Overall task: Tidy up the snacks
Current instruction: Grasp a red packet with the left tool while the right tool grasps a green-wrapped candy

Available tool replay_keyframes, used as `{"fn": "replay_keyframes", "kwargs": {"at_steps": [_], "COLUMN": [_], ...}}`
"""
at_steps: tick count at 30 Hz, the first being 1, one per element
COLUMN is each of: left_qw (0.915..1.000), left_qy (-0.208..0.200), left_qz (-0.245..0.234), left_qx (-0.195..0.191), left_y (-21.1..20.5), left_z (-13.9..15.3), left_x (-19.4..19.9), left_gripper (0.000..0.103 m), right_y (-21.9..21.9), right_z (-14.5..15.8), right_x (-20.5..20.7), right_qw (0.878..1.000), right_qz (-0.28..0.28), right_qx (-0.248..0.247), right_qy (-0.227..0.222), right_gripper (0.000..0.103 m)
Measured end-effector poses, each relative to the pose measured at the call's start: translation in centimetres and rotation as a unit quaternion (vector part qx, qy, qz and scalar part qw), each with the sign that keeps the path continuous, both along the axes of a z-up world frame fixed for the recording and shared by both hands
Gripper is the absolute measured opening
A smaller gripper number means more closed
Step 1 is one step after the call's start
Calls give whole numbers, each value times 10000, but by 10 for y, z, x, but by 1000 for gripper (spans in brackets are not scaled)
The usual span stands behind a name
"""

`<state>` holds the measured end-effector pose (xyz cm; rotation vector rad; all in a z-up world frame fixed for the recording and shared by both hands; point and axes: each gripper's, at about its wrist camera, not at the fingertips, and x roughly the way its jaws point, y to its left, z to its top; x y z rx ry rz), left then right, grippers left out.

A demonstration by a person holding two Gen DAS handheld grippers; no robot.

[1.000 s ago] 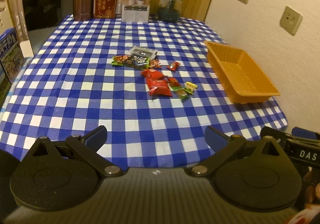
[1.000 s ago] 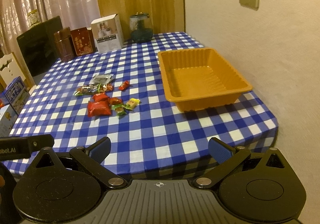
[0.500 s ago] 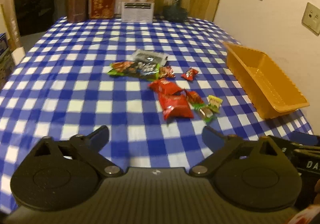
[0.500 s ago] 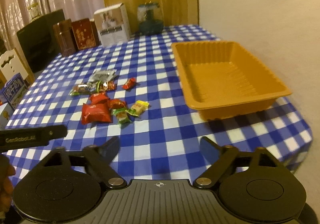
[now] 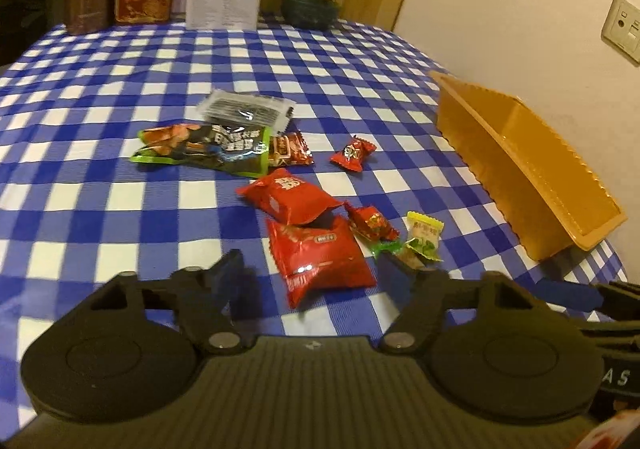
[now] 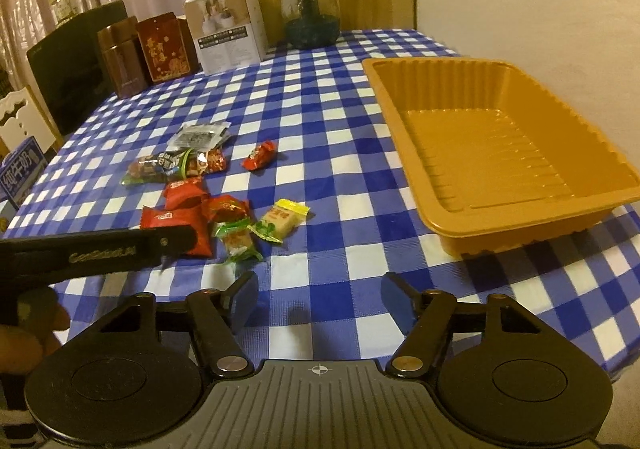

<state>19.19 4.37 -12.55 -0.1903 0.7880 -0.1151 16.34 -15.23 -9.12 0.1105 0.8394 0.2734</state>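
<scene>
Compared with a second ago, both of my grippers have come down and forward over the bench (image 5: 120, 97), so the snack pile now fills the near field instead of sitting mid-bench. My left gripper (image 5: 314, 275) is closing from its widest spread; the jaws stand about half apart, one on each side of the large red packet (image 5: 320, 255), and the pads do not yet press on it. My right gripper (image 6: 320, 301) is also closing, about half spread, with only checked cloth between the jaws; nothing is pinched. I judge this to be the approach to the first pick: no snack has reached the orange tray (image 6: 460, 205), which stands empty at the right of the bench, near the wall. The large red packet lies flat at the near edge of the pile, just this side of a second red packet (image 5: 288, 195) that overlaps its far end. Its long axis runs from near to far, tilted a little leftward at the far end, so my left jaws close across its short width. The yellow-topped candy (image 6: 284, 221) lies just right of it, pointing diagonally toward the far right, nearest my right gripper.
</scene>
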Motion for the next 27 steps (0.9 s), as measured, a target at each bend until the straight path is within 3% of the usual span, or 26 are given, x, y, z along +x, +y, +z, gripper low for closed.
{"fn": "replay_keyframes", "kwargs": {"at_steps": [5, 14, 24, 27], "left_qw": [9995, 9998, 9996, 9997], "left_qy": [50, 110, 14, -2], "left_qz": [-233, 20, 209, 178], "left_qx": [-187, -136, -188, -175], "left_y": [4, 23, 39, 37], "left_z": [-5, 3, 12, 13], "left_x": [9, -7, -22, -23], "left_gripper": [36, 33, 33, 33], "right_y": [5, 32, 61, 66], "right_z": [-4, -4, -18, -22], "right_x": [5, 16, 40, 42], "right_qw": [9998, 9977, 9966, 9961], "right_qz": [134, 607, 821, 864], "right_qx": [112, 276, -16, -125], "right_qy": [-8, -90, -105, -131], "right_gripper": [61, 49, 36, 24]}}
